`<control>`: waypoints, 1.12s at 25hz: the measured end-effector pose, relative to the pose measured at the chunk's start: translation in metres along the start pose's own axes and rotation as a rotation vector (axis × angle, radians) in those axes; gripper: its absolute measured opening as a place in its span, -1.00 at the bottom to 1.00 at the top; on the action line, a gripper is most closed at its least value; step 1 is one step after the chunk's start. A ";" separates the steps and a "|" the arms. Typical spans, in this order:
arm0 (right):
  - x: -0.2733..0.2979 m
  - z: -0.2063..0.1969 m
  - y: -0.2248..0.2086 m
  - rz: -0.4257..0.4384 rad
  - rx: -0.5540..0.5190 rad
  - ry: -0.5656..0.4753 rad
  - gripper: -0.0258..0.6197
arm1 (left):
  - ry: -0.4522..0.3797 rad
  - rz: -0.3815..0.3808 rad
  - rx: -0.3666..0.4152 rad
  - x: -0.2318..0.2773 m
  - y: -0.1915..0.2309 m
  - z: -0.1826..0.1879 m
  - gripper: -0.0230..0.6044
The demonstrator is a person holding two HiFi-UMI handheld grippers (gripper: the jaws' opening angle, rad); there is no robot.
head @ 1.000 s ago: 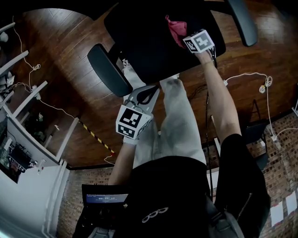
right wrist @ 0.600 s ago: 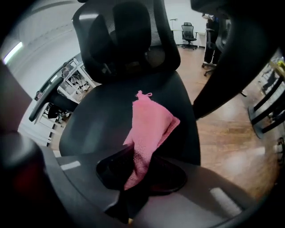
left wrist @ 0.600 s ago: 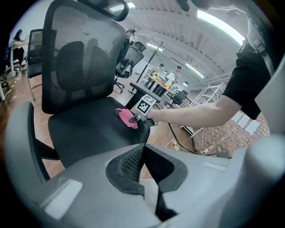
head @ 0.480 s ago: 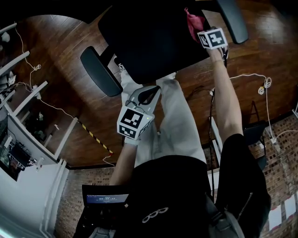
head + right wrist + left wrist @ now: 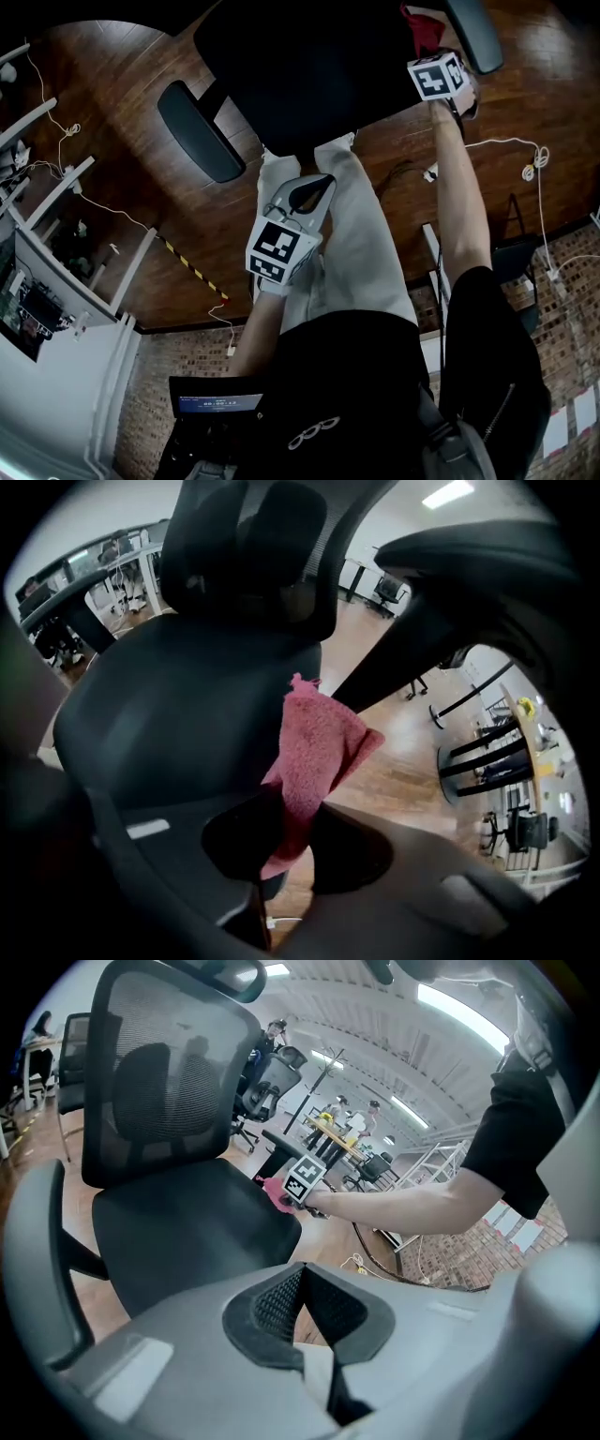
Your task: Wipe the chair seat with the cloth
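Right gripper view: cloth [image 5: 314,752] pinched tight in my right gripper [image 5: 292,832], at the seat [image 5: 178,714] edge by the armrest [image 5: 487,574]. I'd press it flat, then sweep back across. My left gripper [image 5: 302,1283] hangs closed and empty. A second ago the cloth sat nearer mid-seat.

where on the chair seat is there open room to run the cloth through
Nearly the whole seat is bare, from the backrest to the front edge. It is crowded only at its side edge by the armrest, where the right gripper holds the cloth.
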State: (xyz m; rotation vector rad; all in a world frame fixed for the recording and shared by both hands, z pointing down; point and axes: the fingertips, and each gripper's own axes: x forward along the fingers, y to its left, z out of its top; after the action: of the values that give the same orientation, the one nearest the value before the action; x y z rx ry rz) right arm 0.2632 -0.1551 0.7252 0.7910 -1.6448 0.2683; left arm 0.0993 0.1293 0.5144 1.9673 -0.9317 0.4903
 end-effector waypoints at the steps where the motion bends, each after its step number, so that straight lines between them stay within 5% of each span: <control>1: -0.002 0.001 0.003 -0.005 -0.033 0.008 -0.71 | 0.002 -0.006 -0.005 -0.003 0.000 -0.003 -0.96; 6: 0.003 0.012 0.047 0.006 -0.142 0.064 -0.72 | 0.021 -0.017 -0.001 -0.024 0.012 -0.020 -0.96; 11: 0.009 0.032 0.132 0.151 -0.177 0.072 -0.72 | 0.008 0.008 -0.018 -0.050 0.035 -0.025 -0.96; 28: -0.032 0.076 0.323 0.436 -0.124 0.021 -0.72 | 0.002 0.001 0.011 -0.103 0.054 -0.065 -0.96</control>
State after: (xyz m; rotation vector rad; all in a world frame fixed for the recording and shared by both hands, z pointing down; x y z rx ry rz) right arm 0.0029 0.0513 0.7567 0.3280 -1.7842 0.4736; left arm -0.0071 0.2101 0.5128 1.9760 -0.9306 0.4981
